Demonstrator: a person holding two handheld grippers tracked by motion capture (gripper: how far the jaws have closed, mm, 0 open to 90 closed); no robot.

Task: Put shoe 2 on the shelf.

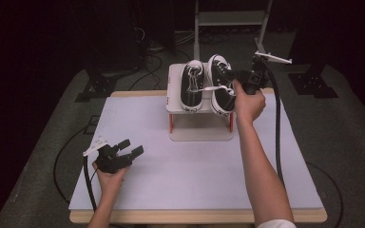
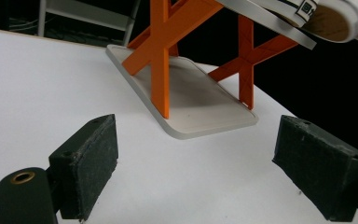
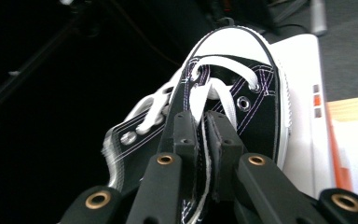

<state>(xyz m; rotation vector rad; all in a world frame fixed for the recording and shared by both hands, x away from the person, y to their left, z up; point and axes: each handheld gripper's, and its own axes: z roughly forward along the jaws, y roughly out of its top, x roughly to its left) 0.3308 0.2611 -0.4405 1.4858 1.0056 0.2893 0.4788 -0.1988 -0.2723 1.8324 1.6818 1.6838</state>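
— Pinching something with the right gripper (image 3: 204, 140)?
— Yes — jaws nearly shut on a white shoelace (image 3: 200, 100), pads pressed together with the flat lace running down between them. Seen close in the right gripper view, just above the tongue of a black sneaker (image 3: 242, 107).

— Sitting where, that sneaker?
— On top of a small white rack (image 1: 175, 90) with orange legs, at the far edge of the table (image 1: 195, 180). Right one of a pair; tilted, heel hanging past the near edge of the top shelf. Toe cap white, sides black with white stitching.

— And its partner?
— Left sneaker (image 1: 191, 85) just beside it on the same shelf, lying flat, toe pointing away. A loose stretch of lace crosses between the two.

— Right hand (image 1: 249, 102)?
— Raised beside the right sneaker, wrapped round the gripper, black cable trailing down off the right side of the table.

— Left gripper (image 1: 132, 151)?
— Resting low on the white tabletop, near the front left, well apart from the rack. Jaws spread wide, nothing between them but bare table — plain in the left gripper view, with the rack's lower shelf (image 2: 200, 102) and orange legs (image 2: 161, 56) ahead.
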